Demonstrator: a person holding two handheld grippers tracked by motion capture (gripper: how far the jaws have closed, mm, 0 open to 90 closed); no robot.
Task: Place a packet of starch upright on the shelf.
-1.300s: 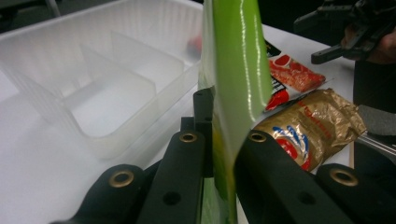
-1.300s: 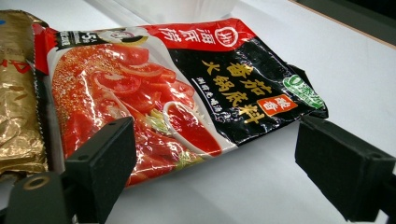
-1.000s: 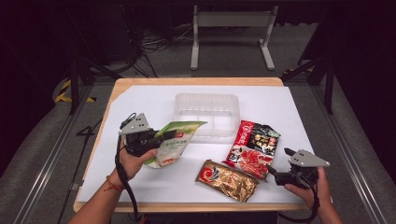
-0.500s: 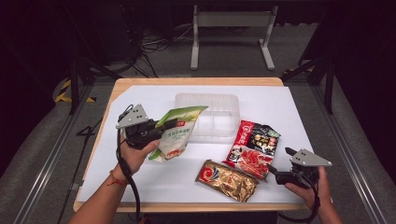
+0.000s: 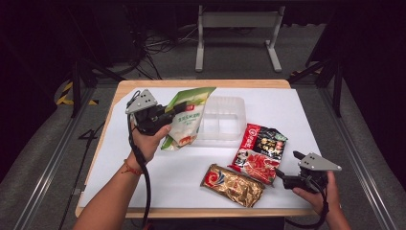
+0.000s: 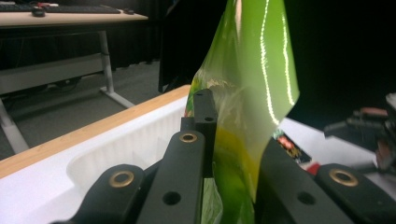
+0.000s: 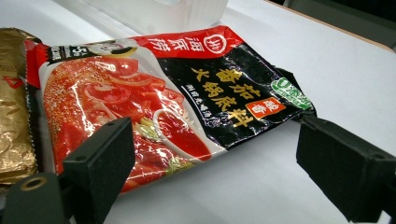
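My left gripper (image 5: 176, 111) is shut on a green and white pouch (image 5: 187, 118) and holds it in the air beside the left end of a clear plastic tray (image 5: 225, 120). In the left gripper view the green pouch (image 6: 243, 107) rises between the closed jaws, with the tray's ribbed wall (image 6: 135, 144) behind. A red and black sauce packet (image 5: 258, 152) lies flat right of centre. My right gripper (image 5: 280, 173) rests open near the table's front right, jaws pointing at that packet. The right gripper view shows the red packet (image 7: 154, 93) lying just beyond the spread jaws.
A gold foil packet (image 5: 232, 185) lies near the front edge, left of the red one, and appears again at the left edge of the right gripper view as the gold packet (image 7: 14, 116). White sheet (image 5: 287, 110) covers the wooden table. Metal frames stand around the table.
The left gripper has lifted the green pouch off the table and carried it up and toward the tray. The right gripper stayed where it was.
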